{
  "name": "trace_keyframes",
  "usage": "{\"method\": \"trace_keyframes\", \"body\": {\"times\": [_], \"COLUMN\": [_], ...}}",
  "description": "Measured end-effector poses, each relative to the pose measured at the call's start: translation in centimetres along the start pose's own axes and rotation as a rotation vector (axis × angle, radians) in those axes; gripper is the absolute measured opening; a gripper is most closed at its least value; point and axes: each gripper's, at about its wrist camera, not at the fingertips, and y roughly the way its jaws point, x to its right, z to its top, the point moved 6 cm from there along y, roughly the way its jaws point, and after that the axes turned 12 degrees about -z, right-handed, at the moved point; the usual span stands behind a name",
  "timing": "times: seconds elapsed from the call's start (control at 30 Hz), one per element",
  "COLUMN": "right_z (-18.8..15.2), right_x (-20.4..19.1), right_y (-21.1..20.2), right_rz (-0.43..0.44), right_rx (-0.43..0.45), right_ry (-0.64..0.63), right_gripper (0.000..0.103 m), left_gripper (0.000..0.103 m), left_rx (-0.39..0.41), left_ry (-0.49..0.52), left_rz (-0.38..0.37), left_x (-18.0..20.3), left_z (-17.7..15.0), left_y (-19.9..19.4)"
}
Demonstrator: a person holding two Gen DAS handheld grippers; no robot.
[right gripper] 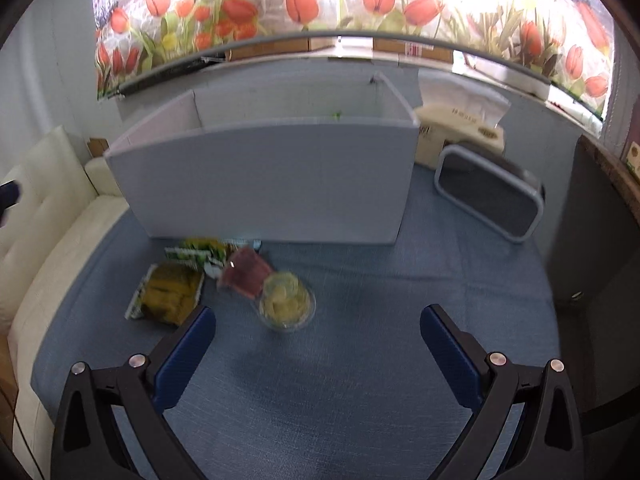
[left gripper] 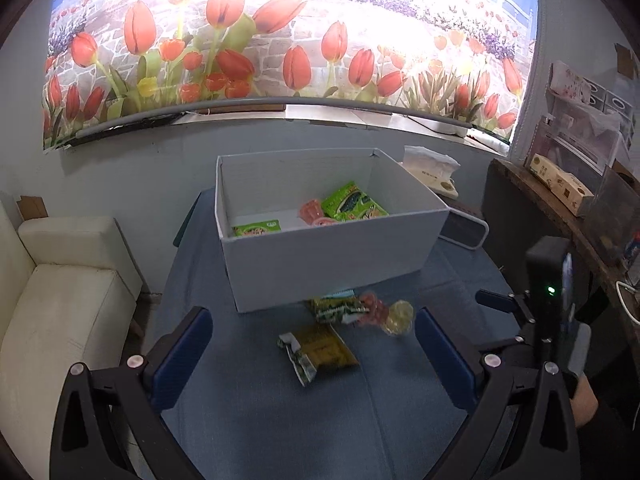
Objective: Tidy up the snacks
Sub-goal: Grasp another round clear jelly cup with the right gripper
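The white box [right gripper: 260, 184] hides its contents in the right wrist view; the snacks [right gripper: 240, 276] beside its near wall are blurred

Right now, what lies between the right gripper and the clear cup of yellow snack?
Only bare blue tablecloth. In the right wrist view the open right gripper has nothing between its fingers, and the clear cup sits just ahead.

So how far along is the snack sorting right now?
Partly done: three snacks lie in the white box. Nothing is in hand; the left tool and right tool are both open. Left on the blue cloth: two packets, a red snack and a yellow jelly cup.
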Motion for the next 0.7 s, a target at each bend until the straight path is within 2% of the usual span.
{"method": "trace_keyframes", "body": {"times": [0.27,0.37,0.4,0.43,0.57,0.67,0.7], "right_z": [-1.3,-1.2,-1.1,-1.0,-0.6,-0.3,-0.2], "right_x": [-1.9,-2.2,-2.2,-2.2,-2.5,-2.7,-3.0], "right_y": [3.9,5.0,5.4,5.6,6.0,6.2,6.2], "right_rz": [-0.009,-0.023,-0.027,-0.035,-0.034,-0.038,-0.031], "right_rx": [-0.053,-0.075,-0.08,-0.081,-0.078,-0.059,-0.053], "right_ry": [-0.024,-0.026,-0.025,-0.024,-0.029,-0.045,-0.049], "right_gripper": [0.102,0.091,0.082,0.08,0.08,0.071,0.06], "left_gripper": [0.103,0.103,0.103,0.103,0.103,0.103,0.103], "left_rx": [-0.054,-0.063,-0.067,-0.065,-0.059,-0.058,-0.056], "left_ry": [-0.027,-0.015,-0.014,-0.015,-0.028,-0.035,-0.038], "left_rz": [0.004,0.02,0.02,0.025,0.029,0.023,0.024], "left_x": [0.2,-0.1,-0.2,-0.3,-0.7,-0.7,-0.7], "left_z": [-5.8,-6.8,-6.9,-7.0,-7.1,-7.2,-7.2], "left_y": [-2.4,-2.9,-3.1,-3.2,-3.4,-3.2,-3.1]}}
